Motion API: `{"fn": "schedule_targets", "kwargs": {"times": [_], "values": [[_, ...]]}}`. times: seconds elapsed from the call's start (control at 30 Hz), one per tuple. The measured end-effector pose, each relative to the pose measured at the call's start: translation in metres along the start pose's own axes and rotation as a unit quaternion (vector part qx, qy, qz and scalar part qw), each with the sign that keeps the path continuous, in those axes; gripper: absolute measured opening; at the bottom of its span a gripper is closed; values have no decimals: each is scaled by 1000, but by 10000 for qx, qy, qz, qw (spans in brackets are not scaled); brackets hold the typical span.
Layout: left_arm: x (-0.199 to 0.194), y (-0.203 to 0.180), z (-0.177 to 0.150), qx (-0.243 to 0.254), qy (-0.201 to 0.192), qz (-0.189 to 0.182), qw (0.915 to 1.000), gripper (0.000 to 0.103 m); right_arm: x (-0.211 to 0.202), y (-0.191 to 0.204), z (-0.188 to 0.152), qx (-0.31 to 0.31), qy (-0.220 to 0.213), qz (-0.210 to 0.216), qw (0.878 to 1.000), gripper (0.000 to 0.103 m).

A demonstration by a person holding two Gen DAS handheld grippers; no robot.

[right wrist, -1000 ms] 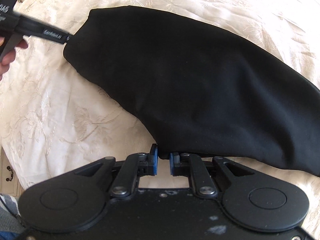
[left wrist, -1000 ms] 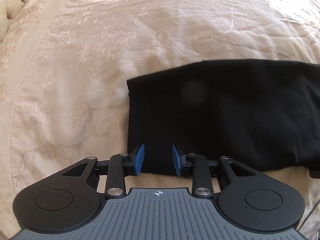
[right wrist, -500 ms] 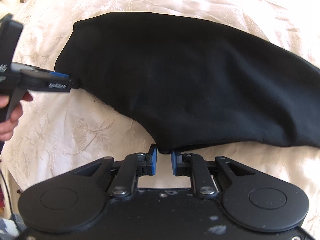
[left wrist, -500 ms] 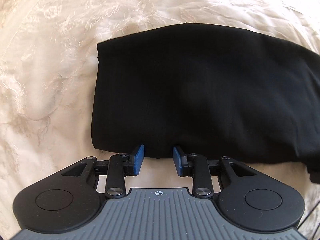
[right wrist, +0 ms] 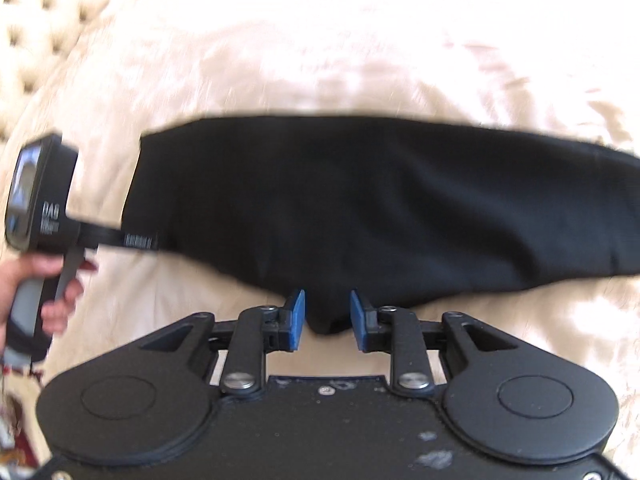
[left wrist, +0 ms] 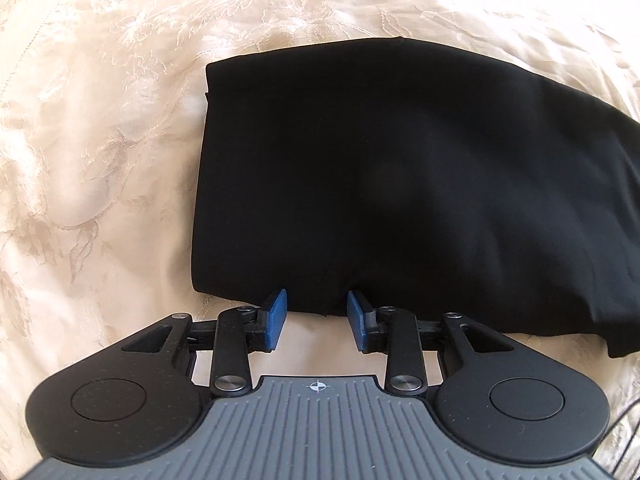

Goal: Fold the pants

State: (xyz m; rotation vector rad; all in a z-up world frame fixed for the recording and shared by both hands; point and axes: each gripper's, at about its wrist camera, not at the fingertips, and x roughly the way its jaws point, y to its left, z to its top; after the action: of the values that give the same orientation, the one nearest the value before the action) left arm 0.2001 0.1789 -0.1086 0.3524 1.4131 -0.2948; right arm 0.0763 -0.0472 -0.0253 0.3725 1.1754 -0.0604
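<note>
Pants (left wrist: 400,184), black and folded, lie on our cream bedspread (left wrist: 100,140). Left gripper (left wrist: 316,304) spread at their near edge. Right gripper (right wrist: 327,307) spread, fold between its pads. Only the right view shows our hand (right wrist: 24,280); handle lettering blurred, unreadable.

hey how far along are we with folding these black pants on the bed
Done: the black pants lie flat on the cream bedspread as one folded band with a straight left end. In hand: nothing is gripped; the left gripper and right gripper are both open at the near edge, fabric between the fingers. Left: probably at least one more fold across the length, since the band runs long.
</note>
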Motion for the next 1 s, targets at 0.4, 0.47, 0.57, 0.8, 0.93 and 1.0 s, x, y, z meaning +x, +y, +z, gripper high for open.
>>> {"fn": "schedule_targets", "kwargs": {"times": [0.4,0.47,0.57,0.8,0.93,1.0], "values": [[3,-7,0,347,-98,197,9992,33,52,-6,-5,-88,661,-363,9971,4],[-4,-8,-2,394,-158,226,9988,33,60,-11,-11,52,802,-367,9961,3],[-19,-6,-2,435,-321,209,9983,33,65,-20,-16,265,927,-398,9945,3],[-29,-1,31,375,-703,302,9964,33,70,-28,-13,343,998,-399,9936,3],[-10,1,59,416,-713,557,9950,33,75,-21,-10,345,1027,-449,9931,3],[4,2,71,470,-667,634,9946,33,81,-17,-11,339,1044,-469,9929,3]]}}
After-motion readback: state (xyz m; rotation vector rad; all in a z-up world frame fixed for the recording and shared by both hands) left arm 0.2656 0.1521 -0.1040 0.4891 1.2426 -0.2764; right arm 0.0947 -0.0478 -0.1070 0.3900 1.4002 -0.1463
